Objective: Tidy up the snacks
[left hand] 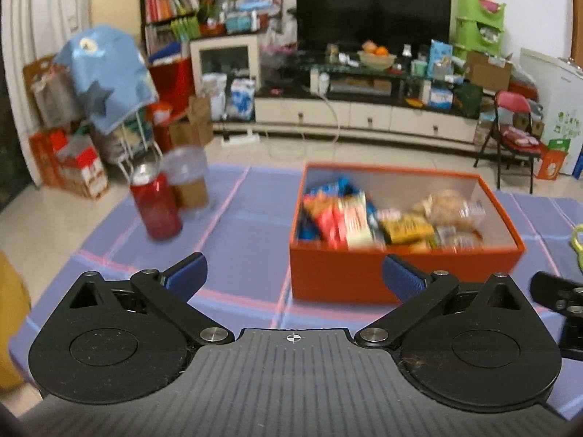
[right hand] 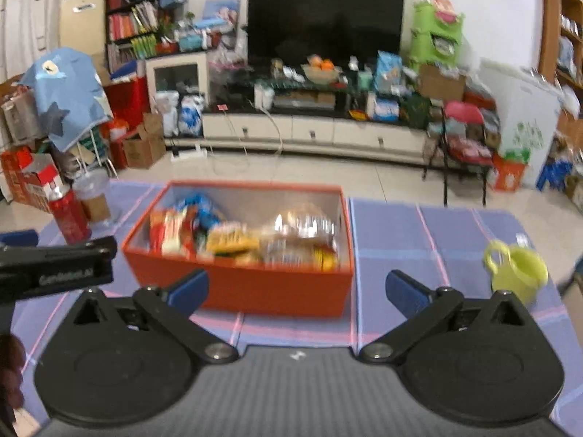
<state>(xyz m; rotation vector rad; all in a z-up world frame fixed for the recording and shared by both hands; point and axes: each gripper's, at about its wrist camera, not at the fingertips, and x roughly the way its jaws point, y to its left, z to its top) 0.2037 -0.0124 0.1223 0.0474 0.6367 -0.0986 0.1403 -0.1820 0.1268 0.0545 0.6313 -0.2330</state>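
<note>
Bare checked cloth (right hand: 419, 233) lies open between the orange box (right hand: 255, 287) and the green cup (right hand: 517, 273) (the easiest way in), while the red can (left hand: 156, 207) and plastic cup (left hand: 187, 178) crowd the box's far-left side.

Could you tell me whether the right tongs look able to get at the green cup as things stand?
Probably yes: the right tongs are open and empty, and the green cup stands alone on the tablecloth, nothing between.

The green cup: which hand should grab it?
Probably the right. The green cup sits just beside the right gripper, whose jaws are open; the left gripper sees only its edge, far right.
</note>
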